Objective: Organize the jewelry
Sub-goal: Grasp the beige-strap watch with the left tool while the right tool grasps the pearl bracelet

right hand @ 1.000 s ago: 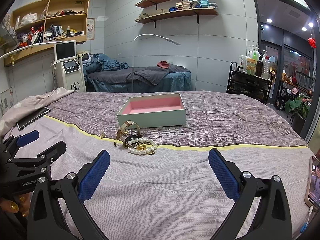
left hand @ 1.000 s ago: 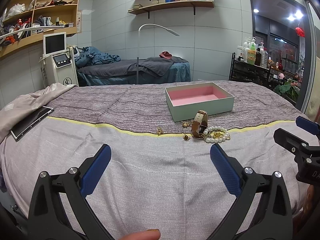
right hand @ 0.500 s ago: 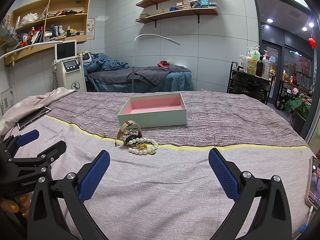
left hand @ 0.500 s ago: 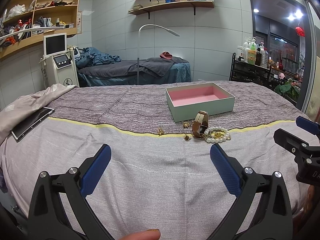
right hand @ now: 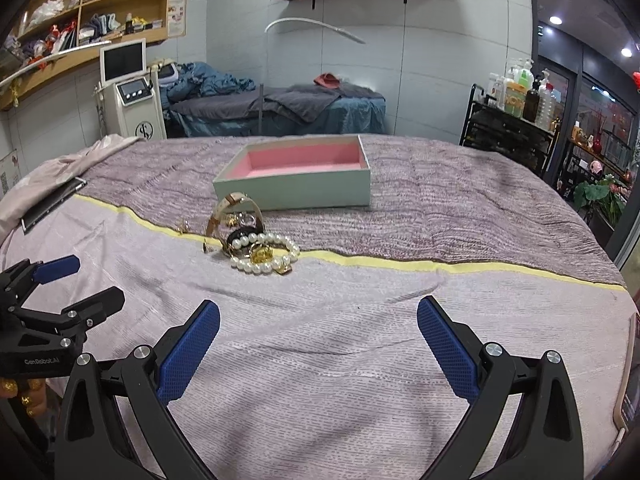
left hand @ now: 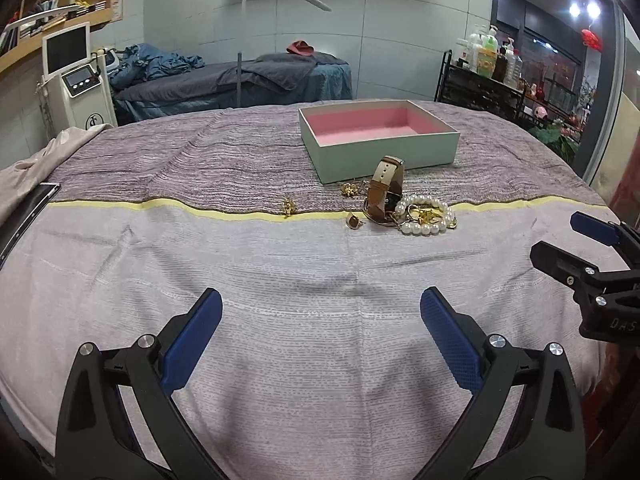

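A pale green box with a pink lining (left hand: 384,152) (right hand: 304,190) stands open on the bed. In front of it lies a jewelry pile: a brown-strapped watch (left hand: 383,192) (right hand: 228,216), a pearl bracelet (left hand: 425,220) (right hand: 264,258), a gold ring (left hand: 353,221) and small gold pieces (left hand: 288,205). My left gripper (left hand: 318,340) is open and empty, well short of the pile. My right gripper (right hand: 318,340) is open and empty, also short of it. Each gripper shows at the edge of the other's view.
The bed has a grey-purple blanket (left hand: 200,160) at the back and a pale sheet (left hand: 280,280) in front, split by a yellow stripe. A tablet (left hand: 20,216) lies at the left edge. A phone (right hand: 630,360) lies at the right edge.
Both grippers have moved forward toward the jewelry pile and tilted down a little. The jewelry and box have not moved. Both stay open.
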A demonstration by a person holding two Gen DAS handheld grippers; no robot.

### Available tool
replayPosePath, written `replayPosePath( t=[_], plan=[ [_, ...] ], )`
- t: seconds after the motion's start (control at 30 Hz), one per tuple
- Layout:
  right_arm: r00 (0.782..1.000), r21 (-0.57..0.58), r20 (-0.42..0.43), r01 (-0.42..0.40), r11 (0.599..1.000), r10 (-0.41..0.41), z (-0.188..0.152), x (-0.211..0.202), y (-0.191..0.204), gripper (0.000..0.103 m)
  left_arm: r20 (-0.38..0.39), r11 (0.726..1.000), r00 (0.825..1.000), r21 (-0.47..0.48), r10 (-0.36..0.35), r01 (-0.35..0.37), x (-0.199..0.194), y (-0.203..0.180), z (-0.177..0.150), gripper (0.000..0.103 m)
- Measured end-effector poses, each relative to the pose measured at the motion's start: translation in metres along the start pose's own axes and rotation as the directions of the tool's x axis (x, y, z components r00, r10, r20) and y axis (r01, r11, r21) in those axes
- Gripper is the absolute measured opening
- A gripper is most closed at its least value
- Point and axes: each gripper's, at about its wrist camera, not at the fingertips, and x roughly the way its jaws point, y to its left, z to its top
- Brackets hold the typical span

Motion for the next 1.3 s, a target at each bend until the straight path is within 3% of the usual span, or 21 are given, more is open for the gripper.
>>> replayPosePath(
  t=[0.2, 0.33, 0.5, 0.6, 0.77, 0.97, 1.1, 1.23, 1.3],
  plan=[
    [0.989, 0.073, -0.114, -0.084, 0.994, 0.092, 0.007, 0.033, -0.016, 0.097, -0.052, 0.996, 0.997, 0.066, -0.053, 0.056, 0.025, -0.002, 0.017, 0.097],
    [0.983, 0.105, -0.143, -0.105, 0.989, 0.119, 0.015, 0.045, -0.025, 0.095, -0.059, 0.992, 0.996, 0.101, -0.071, 0.077, 0.036, -0.005, 0.031, 0.087],
    [0.978, 0.089, -0.162, -0.116, 0.989, 0.129, 0.029, 0.057, -0.026, 0.078, -0.091, 0.988, 0.989, 0.094, -0.116, 0.124, 0.055, -0.005, 0.051, 0.064],
    [0.971, 0.074, -0.182, -0.142, 0.987, 0.153, 0.038, 0.068, -0.020, 0.071, -0.104, 0.983, 0.982, 0.081, -0.155, 0.163, 0.066, -0.007, 0.063, 0.057],
    [0.964, 0.053, -0.214, -0.149, 0.987, 0.157, 0.051, 0.091, -0.015, 0.047, -0.121, 0.974, 0.976, 0.114, -0.182, 0.196, 0.083, -0.018, 0.081, 0.053],
    [0.951, 0.042, -0.265, -0.154, 0.987, 0.159, 0.057, 0.112, -0.008, 0.028, -0.134, 0.963, 0.971, 0.157, -0.199, 0.219, 0.101, -0.031, 0.095, 0.044],
    [0.949, 0.010, -0.280, -0.147, 0.989, 0.144, 0.057, 0.118, -0.001, 0.022, -0.160, 0.956, 0.962, 0.158, -0.222, 0.247, 0.115, -0.036, 0.099, 0.021],
    [0.949, -0.028, -0.282, -0.155, 0.987, 0.141, 0.055, 0.117, 0.004, 0.011, -0.152, 0.955, 0.962, 0.162, -0.225, 0.249, 0.118, -0.041, 0.098, 0.018],
    [0.952, -0.050, -0.275, -0.152, 0.987, 0.133, 0.055, 0.118, 0.006, 0.011, -0.145, 0.955, 0.965, 0.172, -0.218, 0.242, 0.118, -0.043, 0.097, 0.017]
  ],
)
